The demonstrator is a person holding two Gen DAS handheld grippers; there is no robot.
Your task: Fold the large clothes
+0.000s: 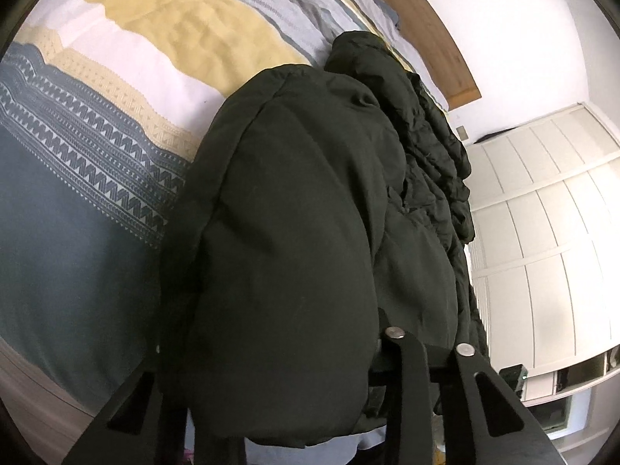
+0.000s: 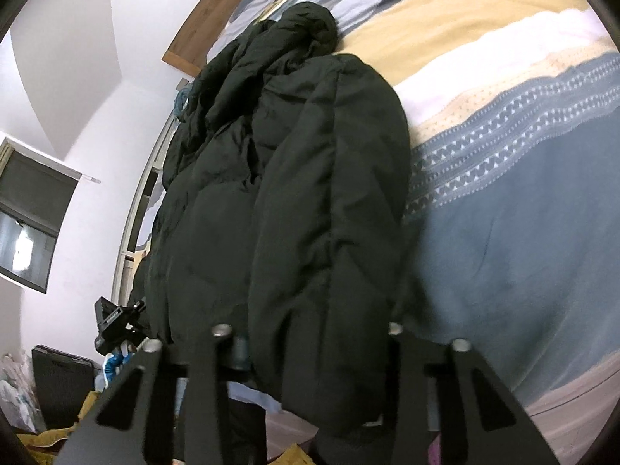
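The black puffer jacket (quilted, rumpled) bulges between both grippers' fingers, left gripper and right gripper clenched on its hem, above the bed.

Black puffer jacket bulks along bed's near edge, piling up toward wooden headboard; blocks passage there. Patterned duvet beyond jacket lies bare toward far edge: free room. Off bed, wardrobe doors stand near one end; floor clutter and window wall at other.
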